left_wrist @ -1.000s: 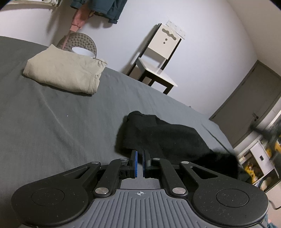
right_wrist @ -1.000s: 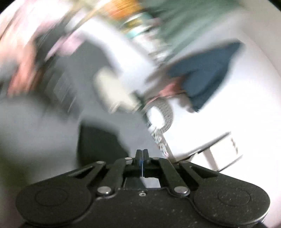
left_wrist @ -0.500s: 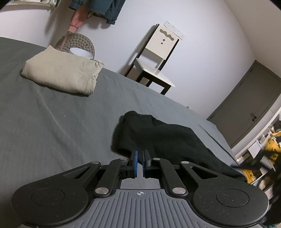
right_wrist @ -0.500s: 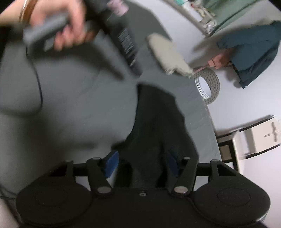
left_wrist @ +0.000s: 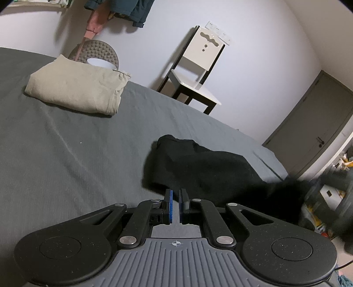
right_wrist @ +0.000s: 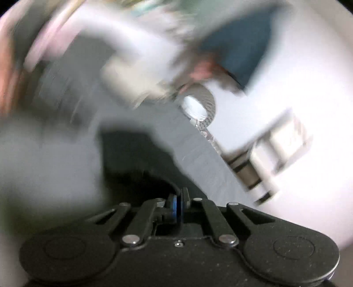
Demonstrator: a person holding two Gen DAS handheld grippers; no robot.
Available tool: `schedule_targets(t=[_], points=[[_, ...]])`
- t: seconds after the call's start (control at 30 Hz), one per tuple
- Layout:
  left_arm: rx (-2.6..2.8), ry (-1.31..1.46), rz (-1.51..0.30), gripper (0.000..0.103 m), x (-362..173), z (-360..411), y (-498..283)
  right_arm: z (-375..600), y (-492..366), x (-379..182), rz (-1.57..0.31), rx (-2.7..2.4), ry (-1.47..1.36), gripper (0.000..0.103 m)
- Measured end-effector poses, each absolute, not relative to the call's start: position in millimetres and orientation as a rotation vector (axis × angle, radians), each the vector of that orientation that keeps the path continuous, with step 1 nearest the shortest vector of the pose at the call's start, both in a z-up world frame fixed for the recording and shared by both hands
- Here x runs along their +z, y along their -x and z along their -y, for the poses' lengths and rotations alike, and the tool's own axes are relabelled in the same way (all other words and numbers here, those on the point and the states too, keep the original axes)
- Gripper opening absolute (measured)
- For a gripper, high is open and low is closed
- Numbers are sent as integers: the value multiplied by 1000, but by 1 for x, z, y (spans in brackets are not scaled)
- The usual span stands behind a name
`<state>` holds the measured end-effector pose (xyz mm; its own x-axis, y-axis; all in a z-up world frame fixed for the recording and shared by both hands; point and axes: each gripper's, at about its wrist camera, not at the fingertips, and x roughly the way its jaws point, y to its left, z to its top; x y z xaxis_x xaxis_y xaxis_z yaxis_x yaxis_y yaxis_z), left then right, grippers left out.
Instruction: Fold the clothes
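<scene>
A black garment (left_wrist: 198, 170) lies crumpled on the grey bed (left_wrist: 66, 159), just beyond my left gripper (left_wrist: 175, 206). The left gripper is shut with only a thin slit between its blue pads (left_wrist: 169, 205), and nothing is in it. The garment's right end (left_wrist: 286, 192) is raised and blurred. The right wrist view is smeared by motion. There my right gripper (right_wrist: 179, 206) is shut, with the black garment (right_wrist: 132, 159) running right up into its fingertips. A folded beige garment (left_wrist: 75, 90) rests at the far left of the bed.
A white chair (left_wrist: 194, 72) stands by the wall beyond the bed, with a round grey studded object (left_wrist: 97, 50) behind the beige pile. Clothes (left_wrist: 123, 8) hang on the wall. A grey door (left_wrist: 308, 136) and cluttered shelves (left_wrist: 331, 194) are at the right.
My right gripper, open over the black garment half a second ago, has shut on it and is swinging fast. The garment's right end has lifted. The left gripper has barely moved.
</scene>
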<state>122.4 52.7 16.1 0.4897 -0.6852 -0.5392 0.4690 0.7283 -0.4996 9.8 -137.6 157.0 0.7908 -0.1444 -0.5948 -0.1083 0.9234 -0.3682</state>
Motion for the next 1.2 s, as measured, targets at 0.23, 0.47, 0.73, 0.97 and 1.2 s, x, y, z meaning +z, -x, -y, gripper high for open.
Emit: schedule_targets(t=[0.23,0.47,0.73,0.97,1.2], points=[[-718,294,-792,3,14,-51,-121,184,-16,283,-513,118,-197,4],[-720,318,-740,3,21,-56,-116,163,11,367,-370,371,-321,4],[-582,434,-592,3,37,-88,-113,251,5,357,-329,203,-642,4],[-481,497,-636,3,30,-105,-125,384,-17,167,-609,-382,-807,4],[-549,459,-716,3,17,-86,-134,421,-10,40,-904,-627,-789,16]])
